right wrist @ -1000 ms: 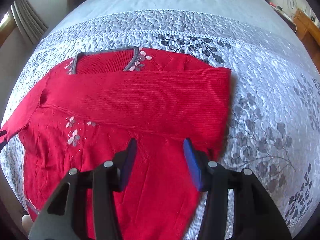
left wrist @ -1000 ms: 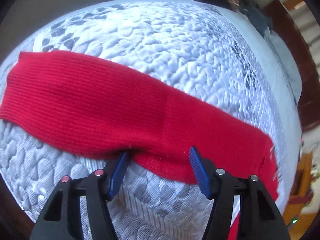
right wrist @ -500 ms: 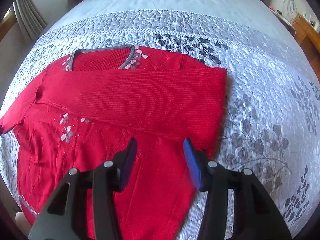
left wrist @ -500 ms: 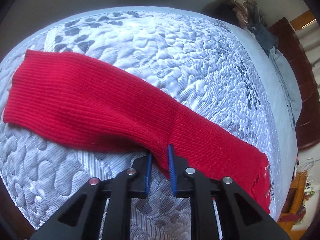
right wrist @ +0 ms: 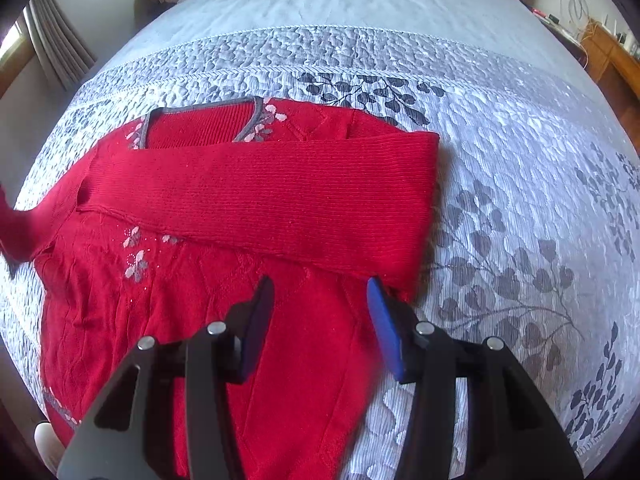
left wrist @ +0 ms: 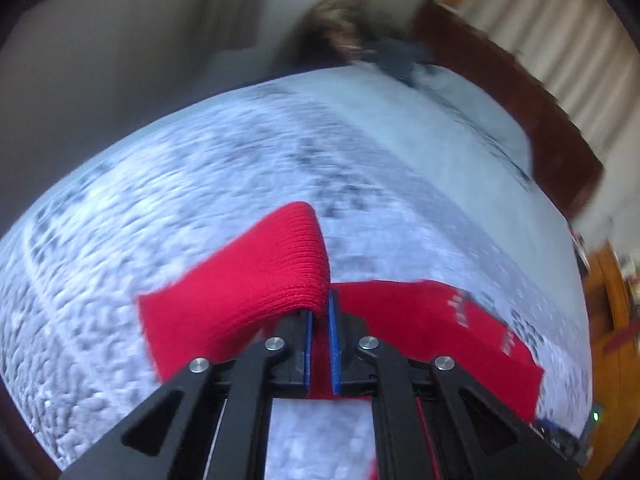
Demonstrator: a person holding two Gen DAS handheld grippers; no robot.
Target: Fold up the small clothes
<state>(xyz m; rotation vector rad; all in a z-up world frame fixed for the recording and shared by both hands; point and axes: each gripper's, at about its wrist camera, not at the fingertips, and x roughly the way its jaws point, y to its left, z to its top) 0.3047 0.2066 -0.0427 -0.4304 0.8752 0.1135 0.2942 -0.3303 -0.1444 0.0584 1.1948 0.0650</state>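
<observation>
Your left hand-held gripper (left wrist: 318,318) is clenched on the free sleeve (left wrist: 256,280) of a red sweater (right wrist: 224,264), its jaws having just closed with the ribbed knit pinched between the blue pads. From the left wrist view, the sleeve drapes over the fingertips in a hump, cuff end hanging to one side, the rest trailing back toward the body of the garment. That hold looks meant to carry the sleeve inward across the chest, and gripping it partway along rather than at the cuff keeps the loose end short as it travels.

Your right hand-held gripper (right wrist: 322,320) hangs released above the lower half of the sweater, pads well apart and nothing between them. It seems parked there to leave the left side room, or to be ready to press the body flat.

The sweater lies front up on a bed (right wrist: 500,160) covered by a grey quilted spread with a leaf print. Its other sleeve (right wrist: 280,196) is already laid flat across the chest just below the grey-trimmed neckline (right wrist: 200,120), so the fold is likely about halfway through its sleeve stage.

No basket, box or drawer shows in either view. A dark heap of clothes (left wrist: 360,44) sits blurred at the far end of the bed.
</observation>
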